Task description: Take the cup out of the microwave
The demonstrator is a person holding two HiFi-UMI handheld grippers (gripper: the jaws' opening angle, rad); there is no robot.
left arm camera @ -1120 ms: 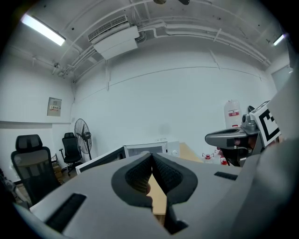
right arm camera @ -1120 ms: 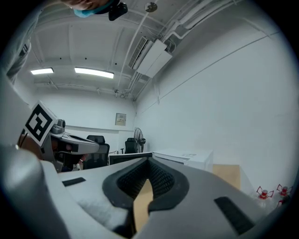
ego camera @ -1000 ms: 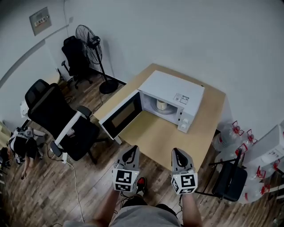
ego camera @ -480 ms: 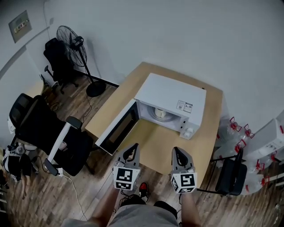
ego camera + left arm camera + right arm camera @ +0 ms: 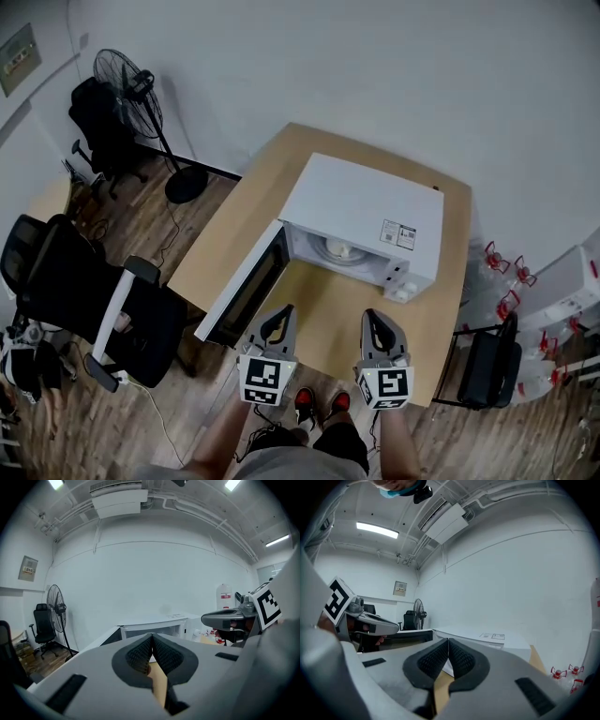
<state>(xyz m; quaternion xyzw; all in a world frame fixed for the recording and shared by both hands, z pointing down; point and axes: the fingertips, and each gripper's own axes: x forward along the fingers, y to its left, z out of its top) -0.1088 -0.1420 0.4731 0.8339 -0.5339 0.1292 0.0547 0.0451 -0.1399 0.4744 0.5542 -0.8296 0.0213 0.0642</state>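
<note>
One black office chair (image 5: 66,292) is cut off at the left edge. The grey left gripper (image 5: 278,317) is clenched, empty. One pale cup (image 5: 339,249) sits half-hidden inside the open white microwave (image 5: 361,202). The grey right gripper (image 5: 374,321) is clenched too, empty.

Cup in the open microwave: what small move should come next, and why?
Probably move the right gripper forward toward the opening of the microwave, parting its jaws. The door already hangs open, the cup sits inside, and this gripper, like the left gripper, is shut, empty, short of it.
</note>
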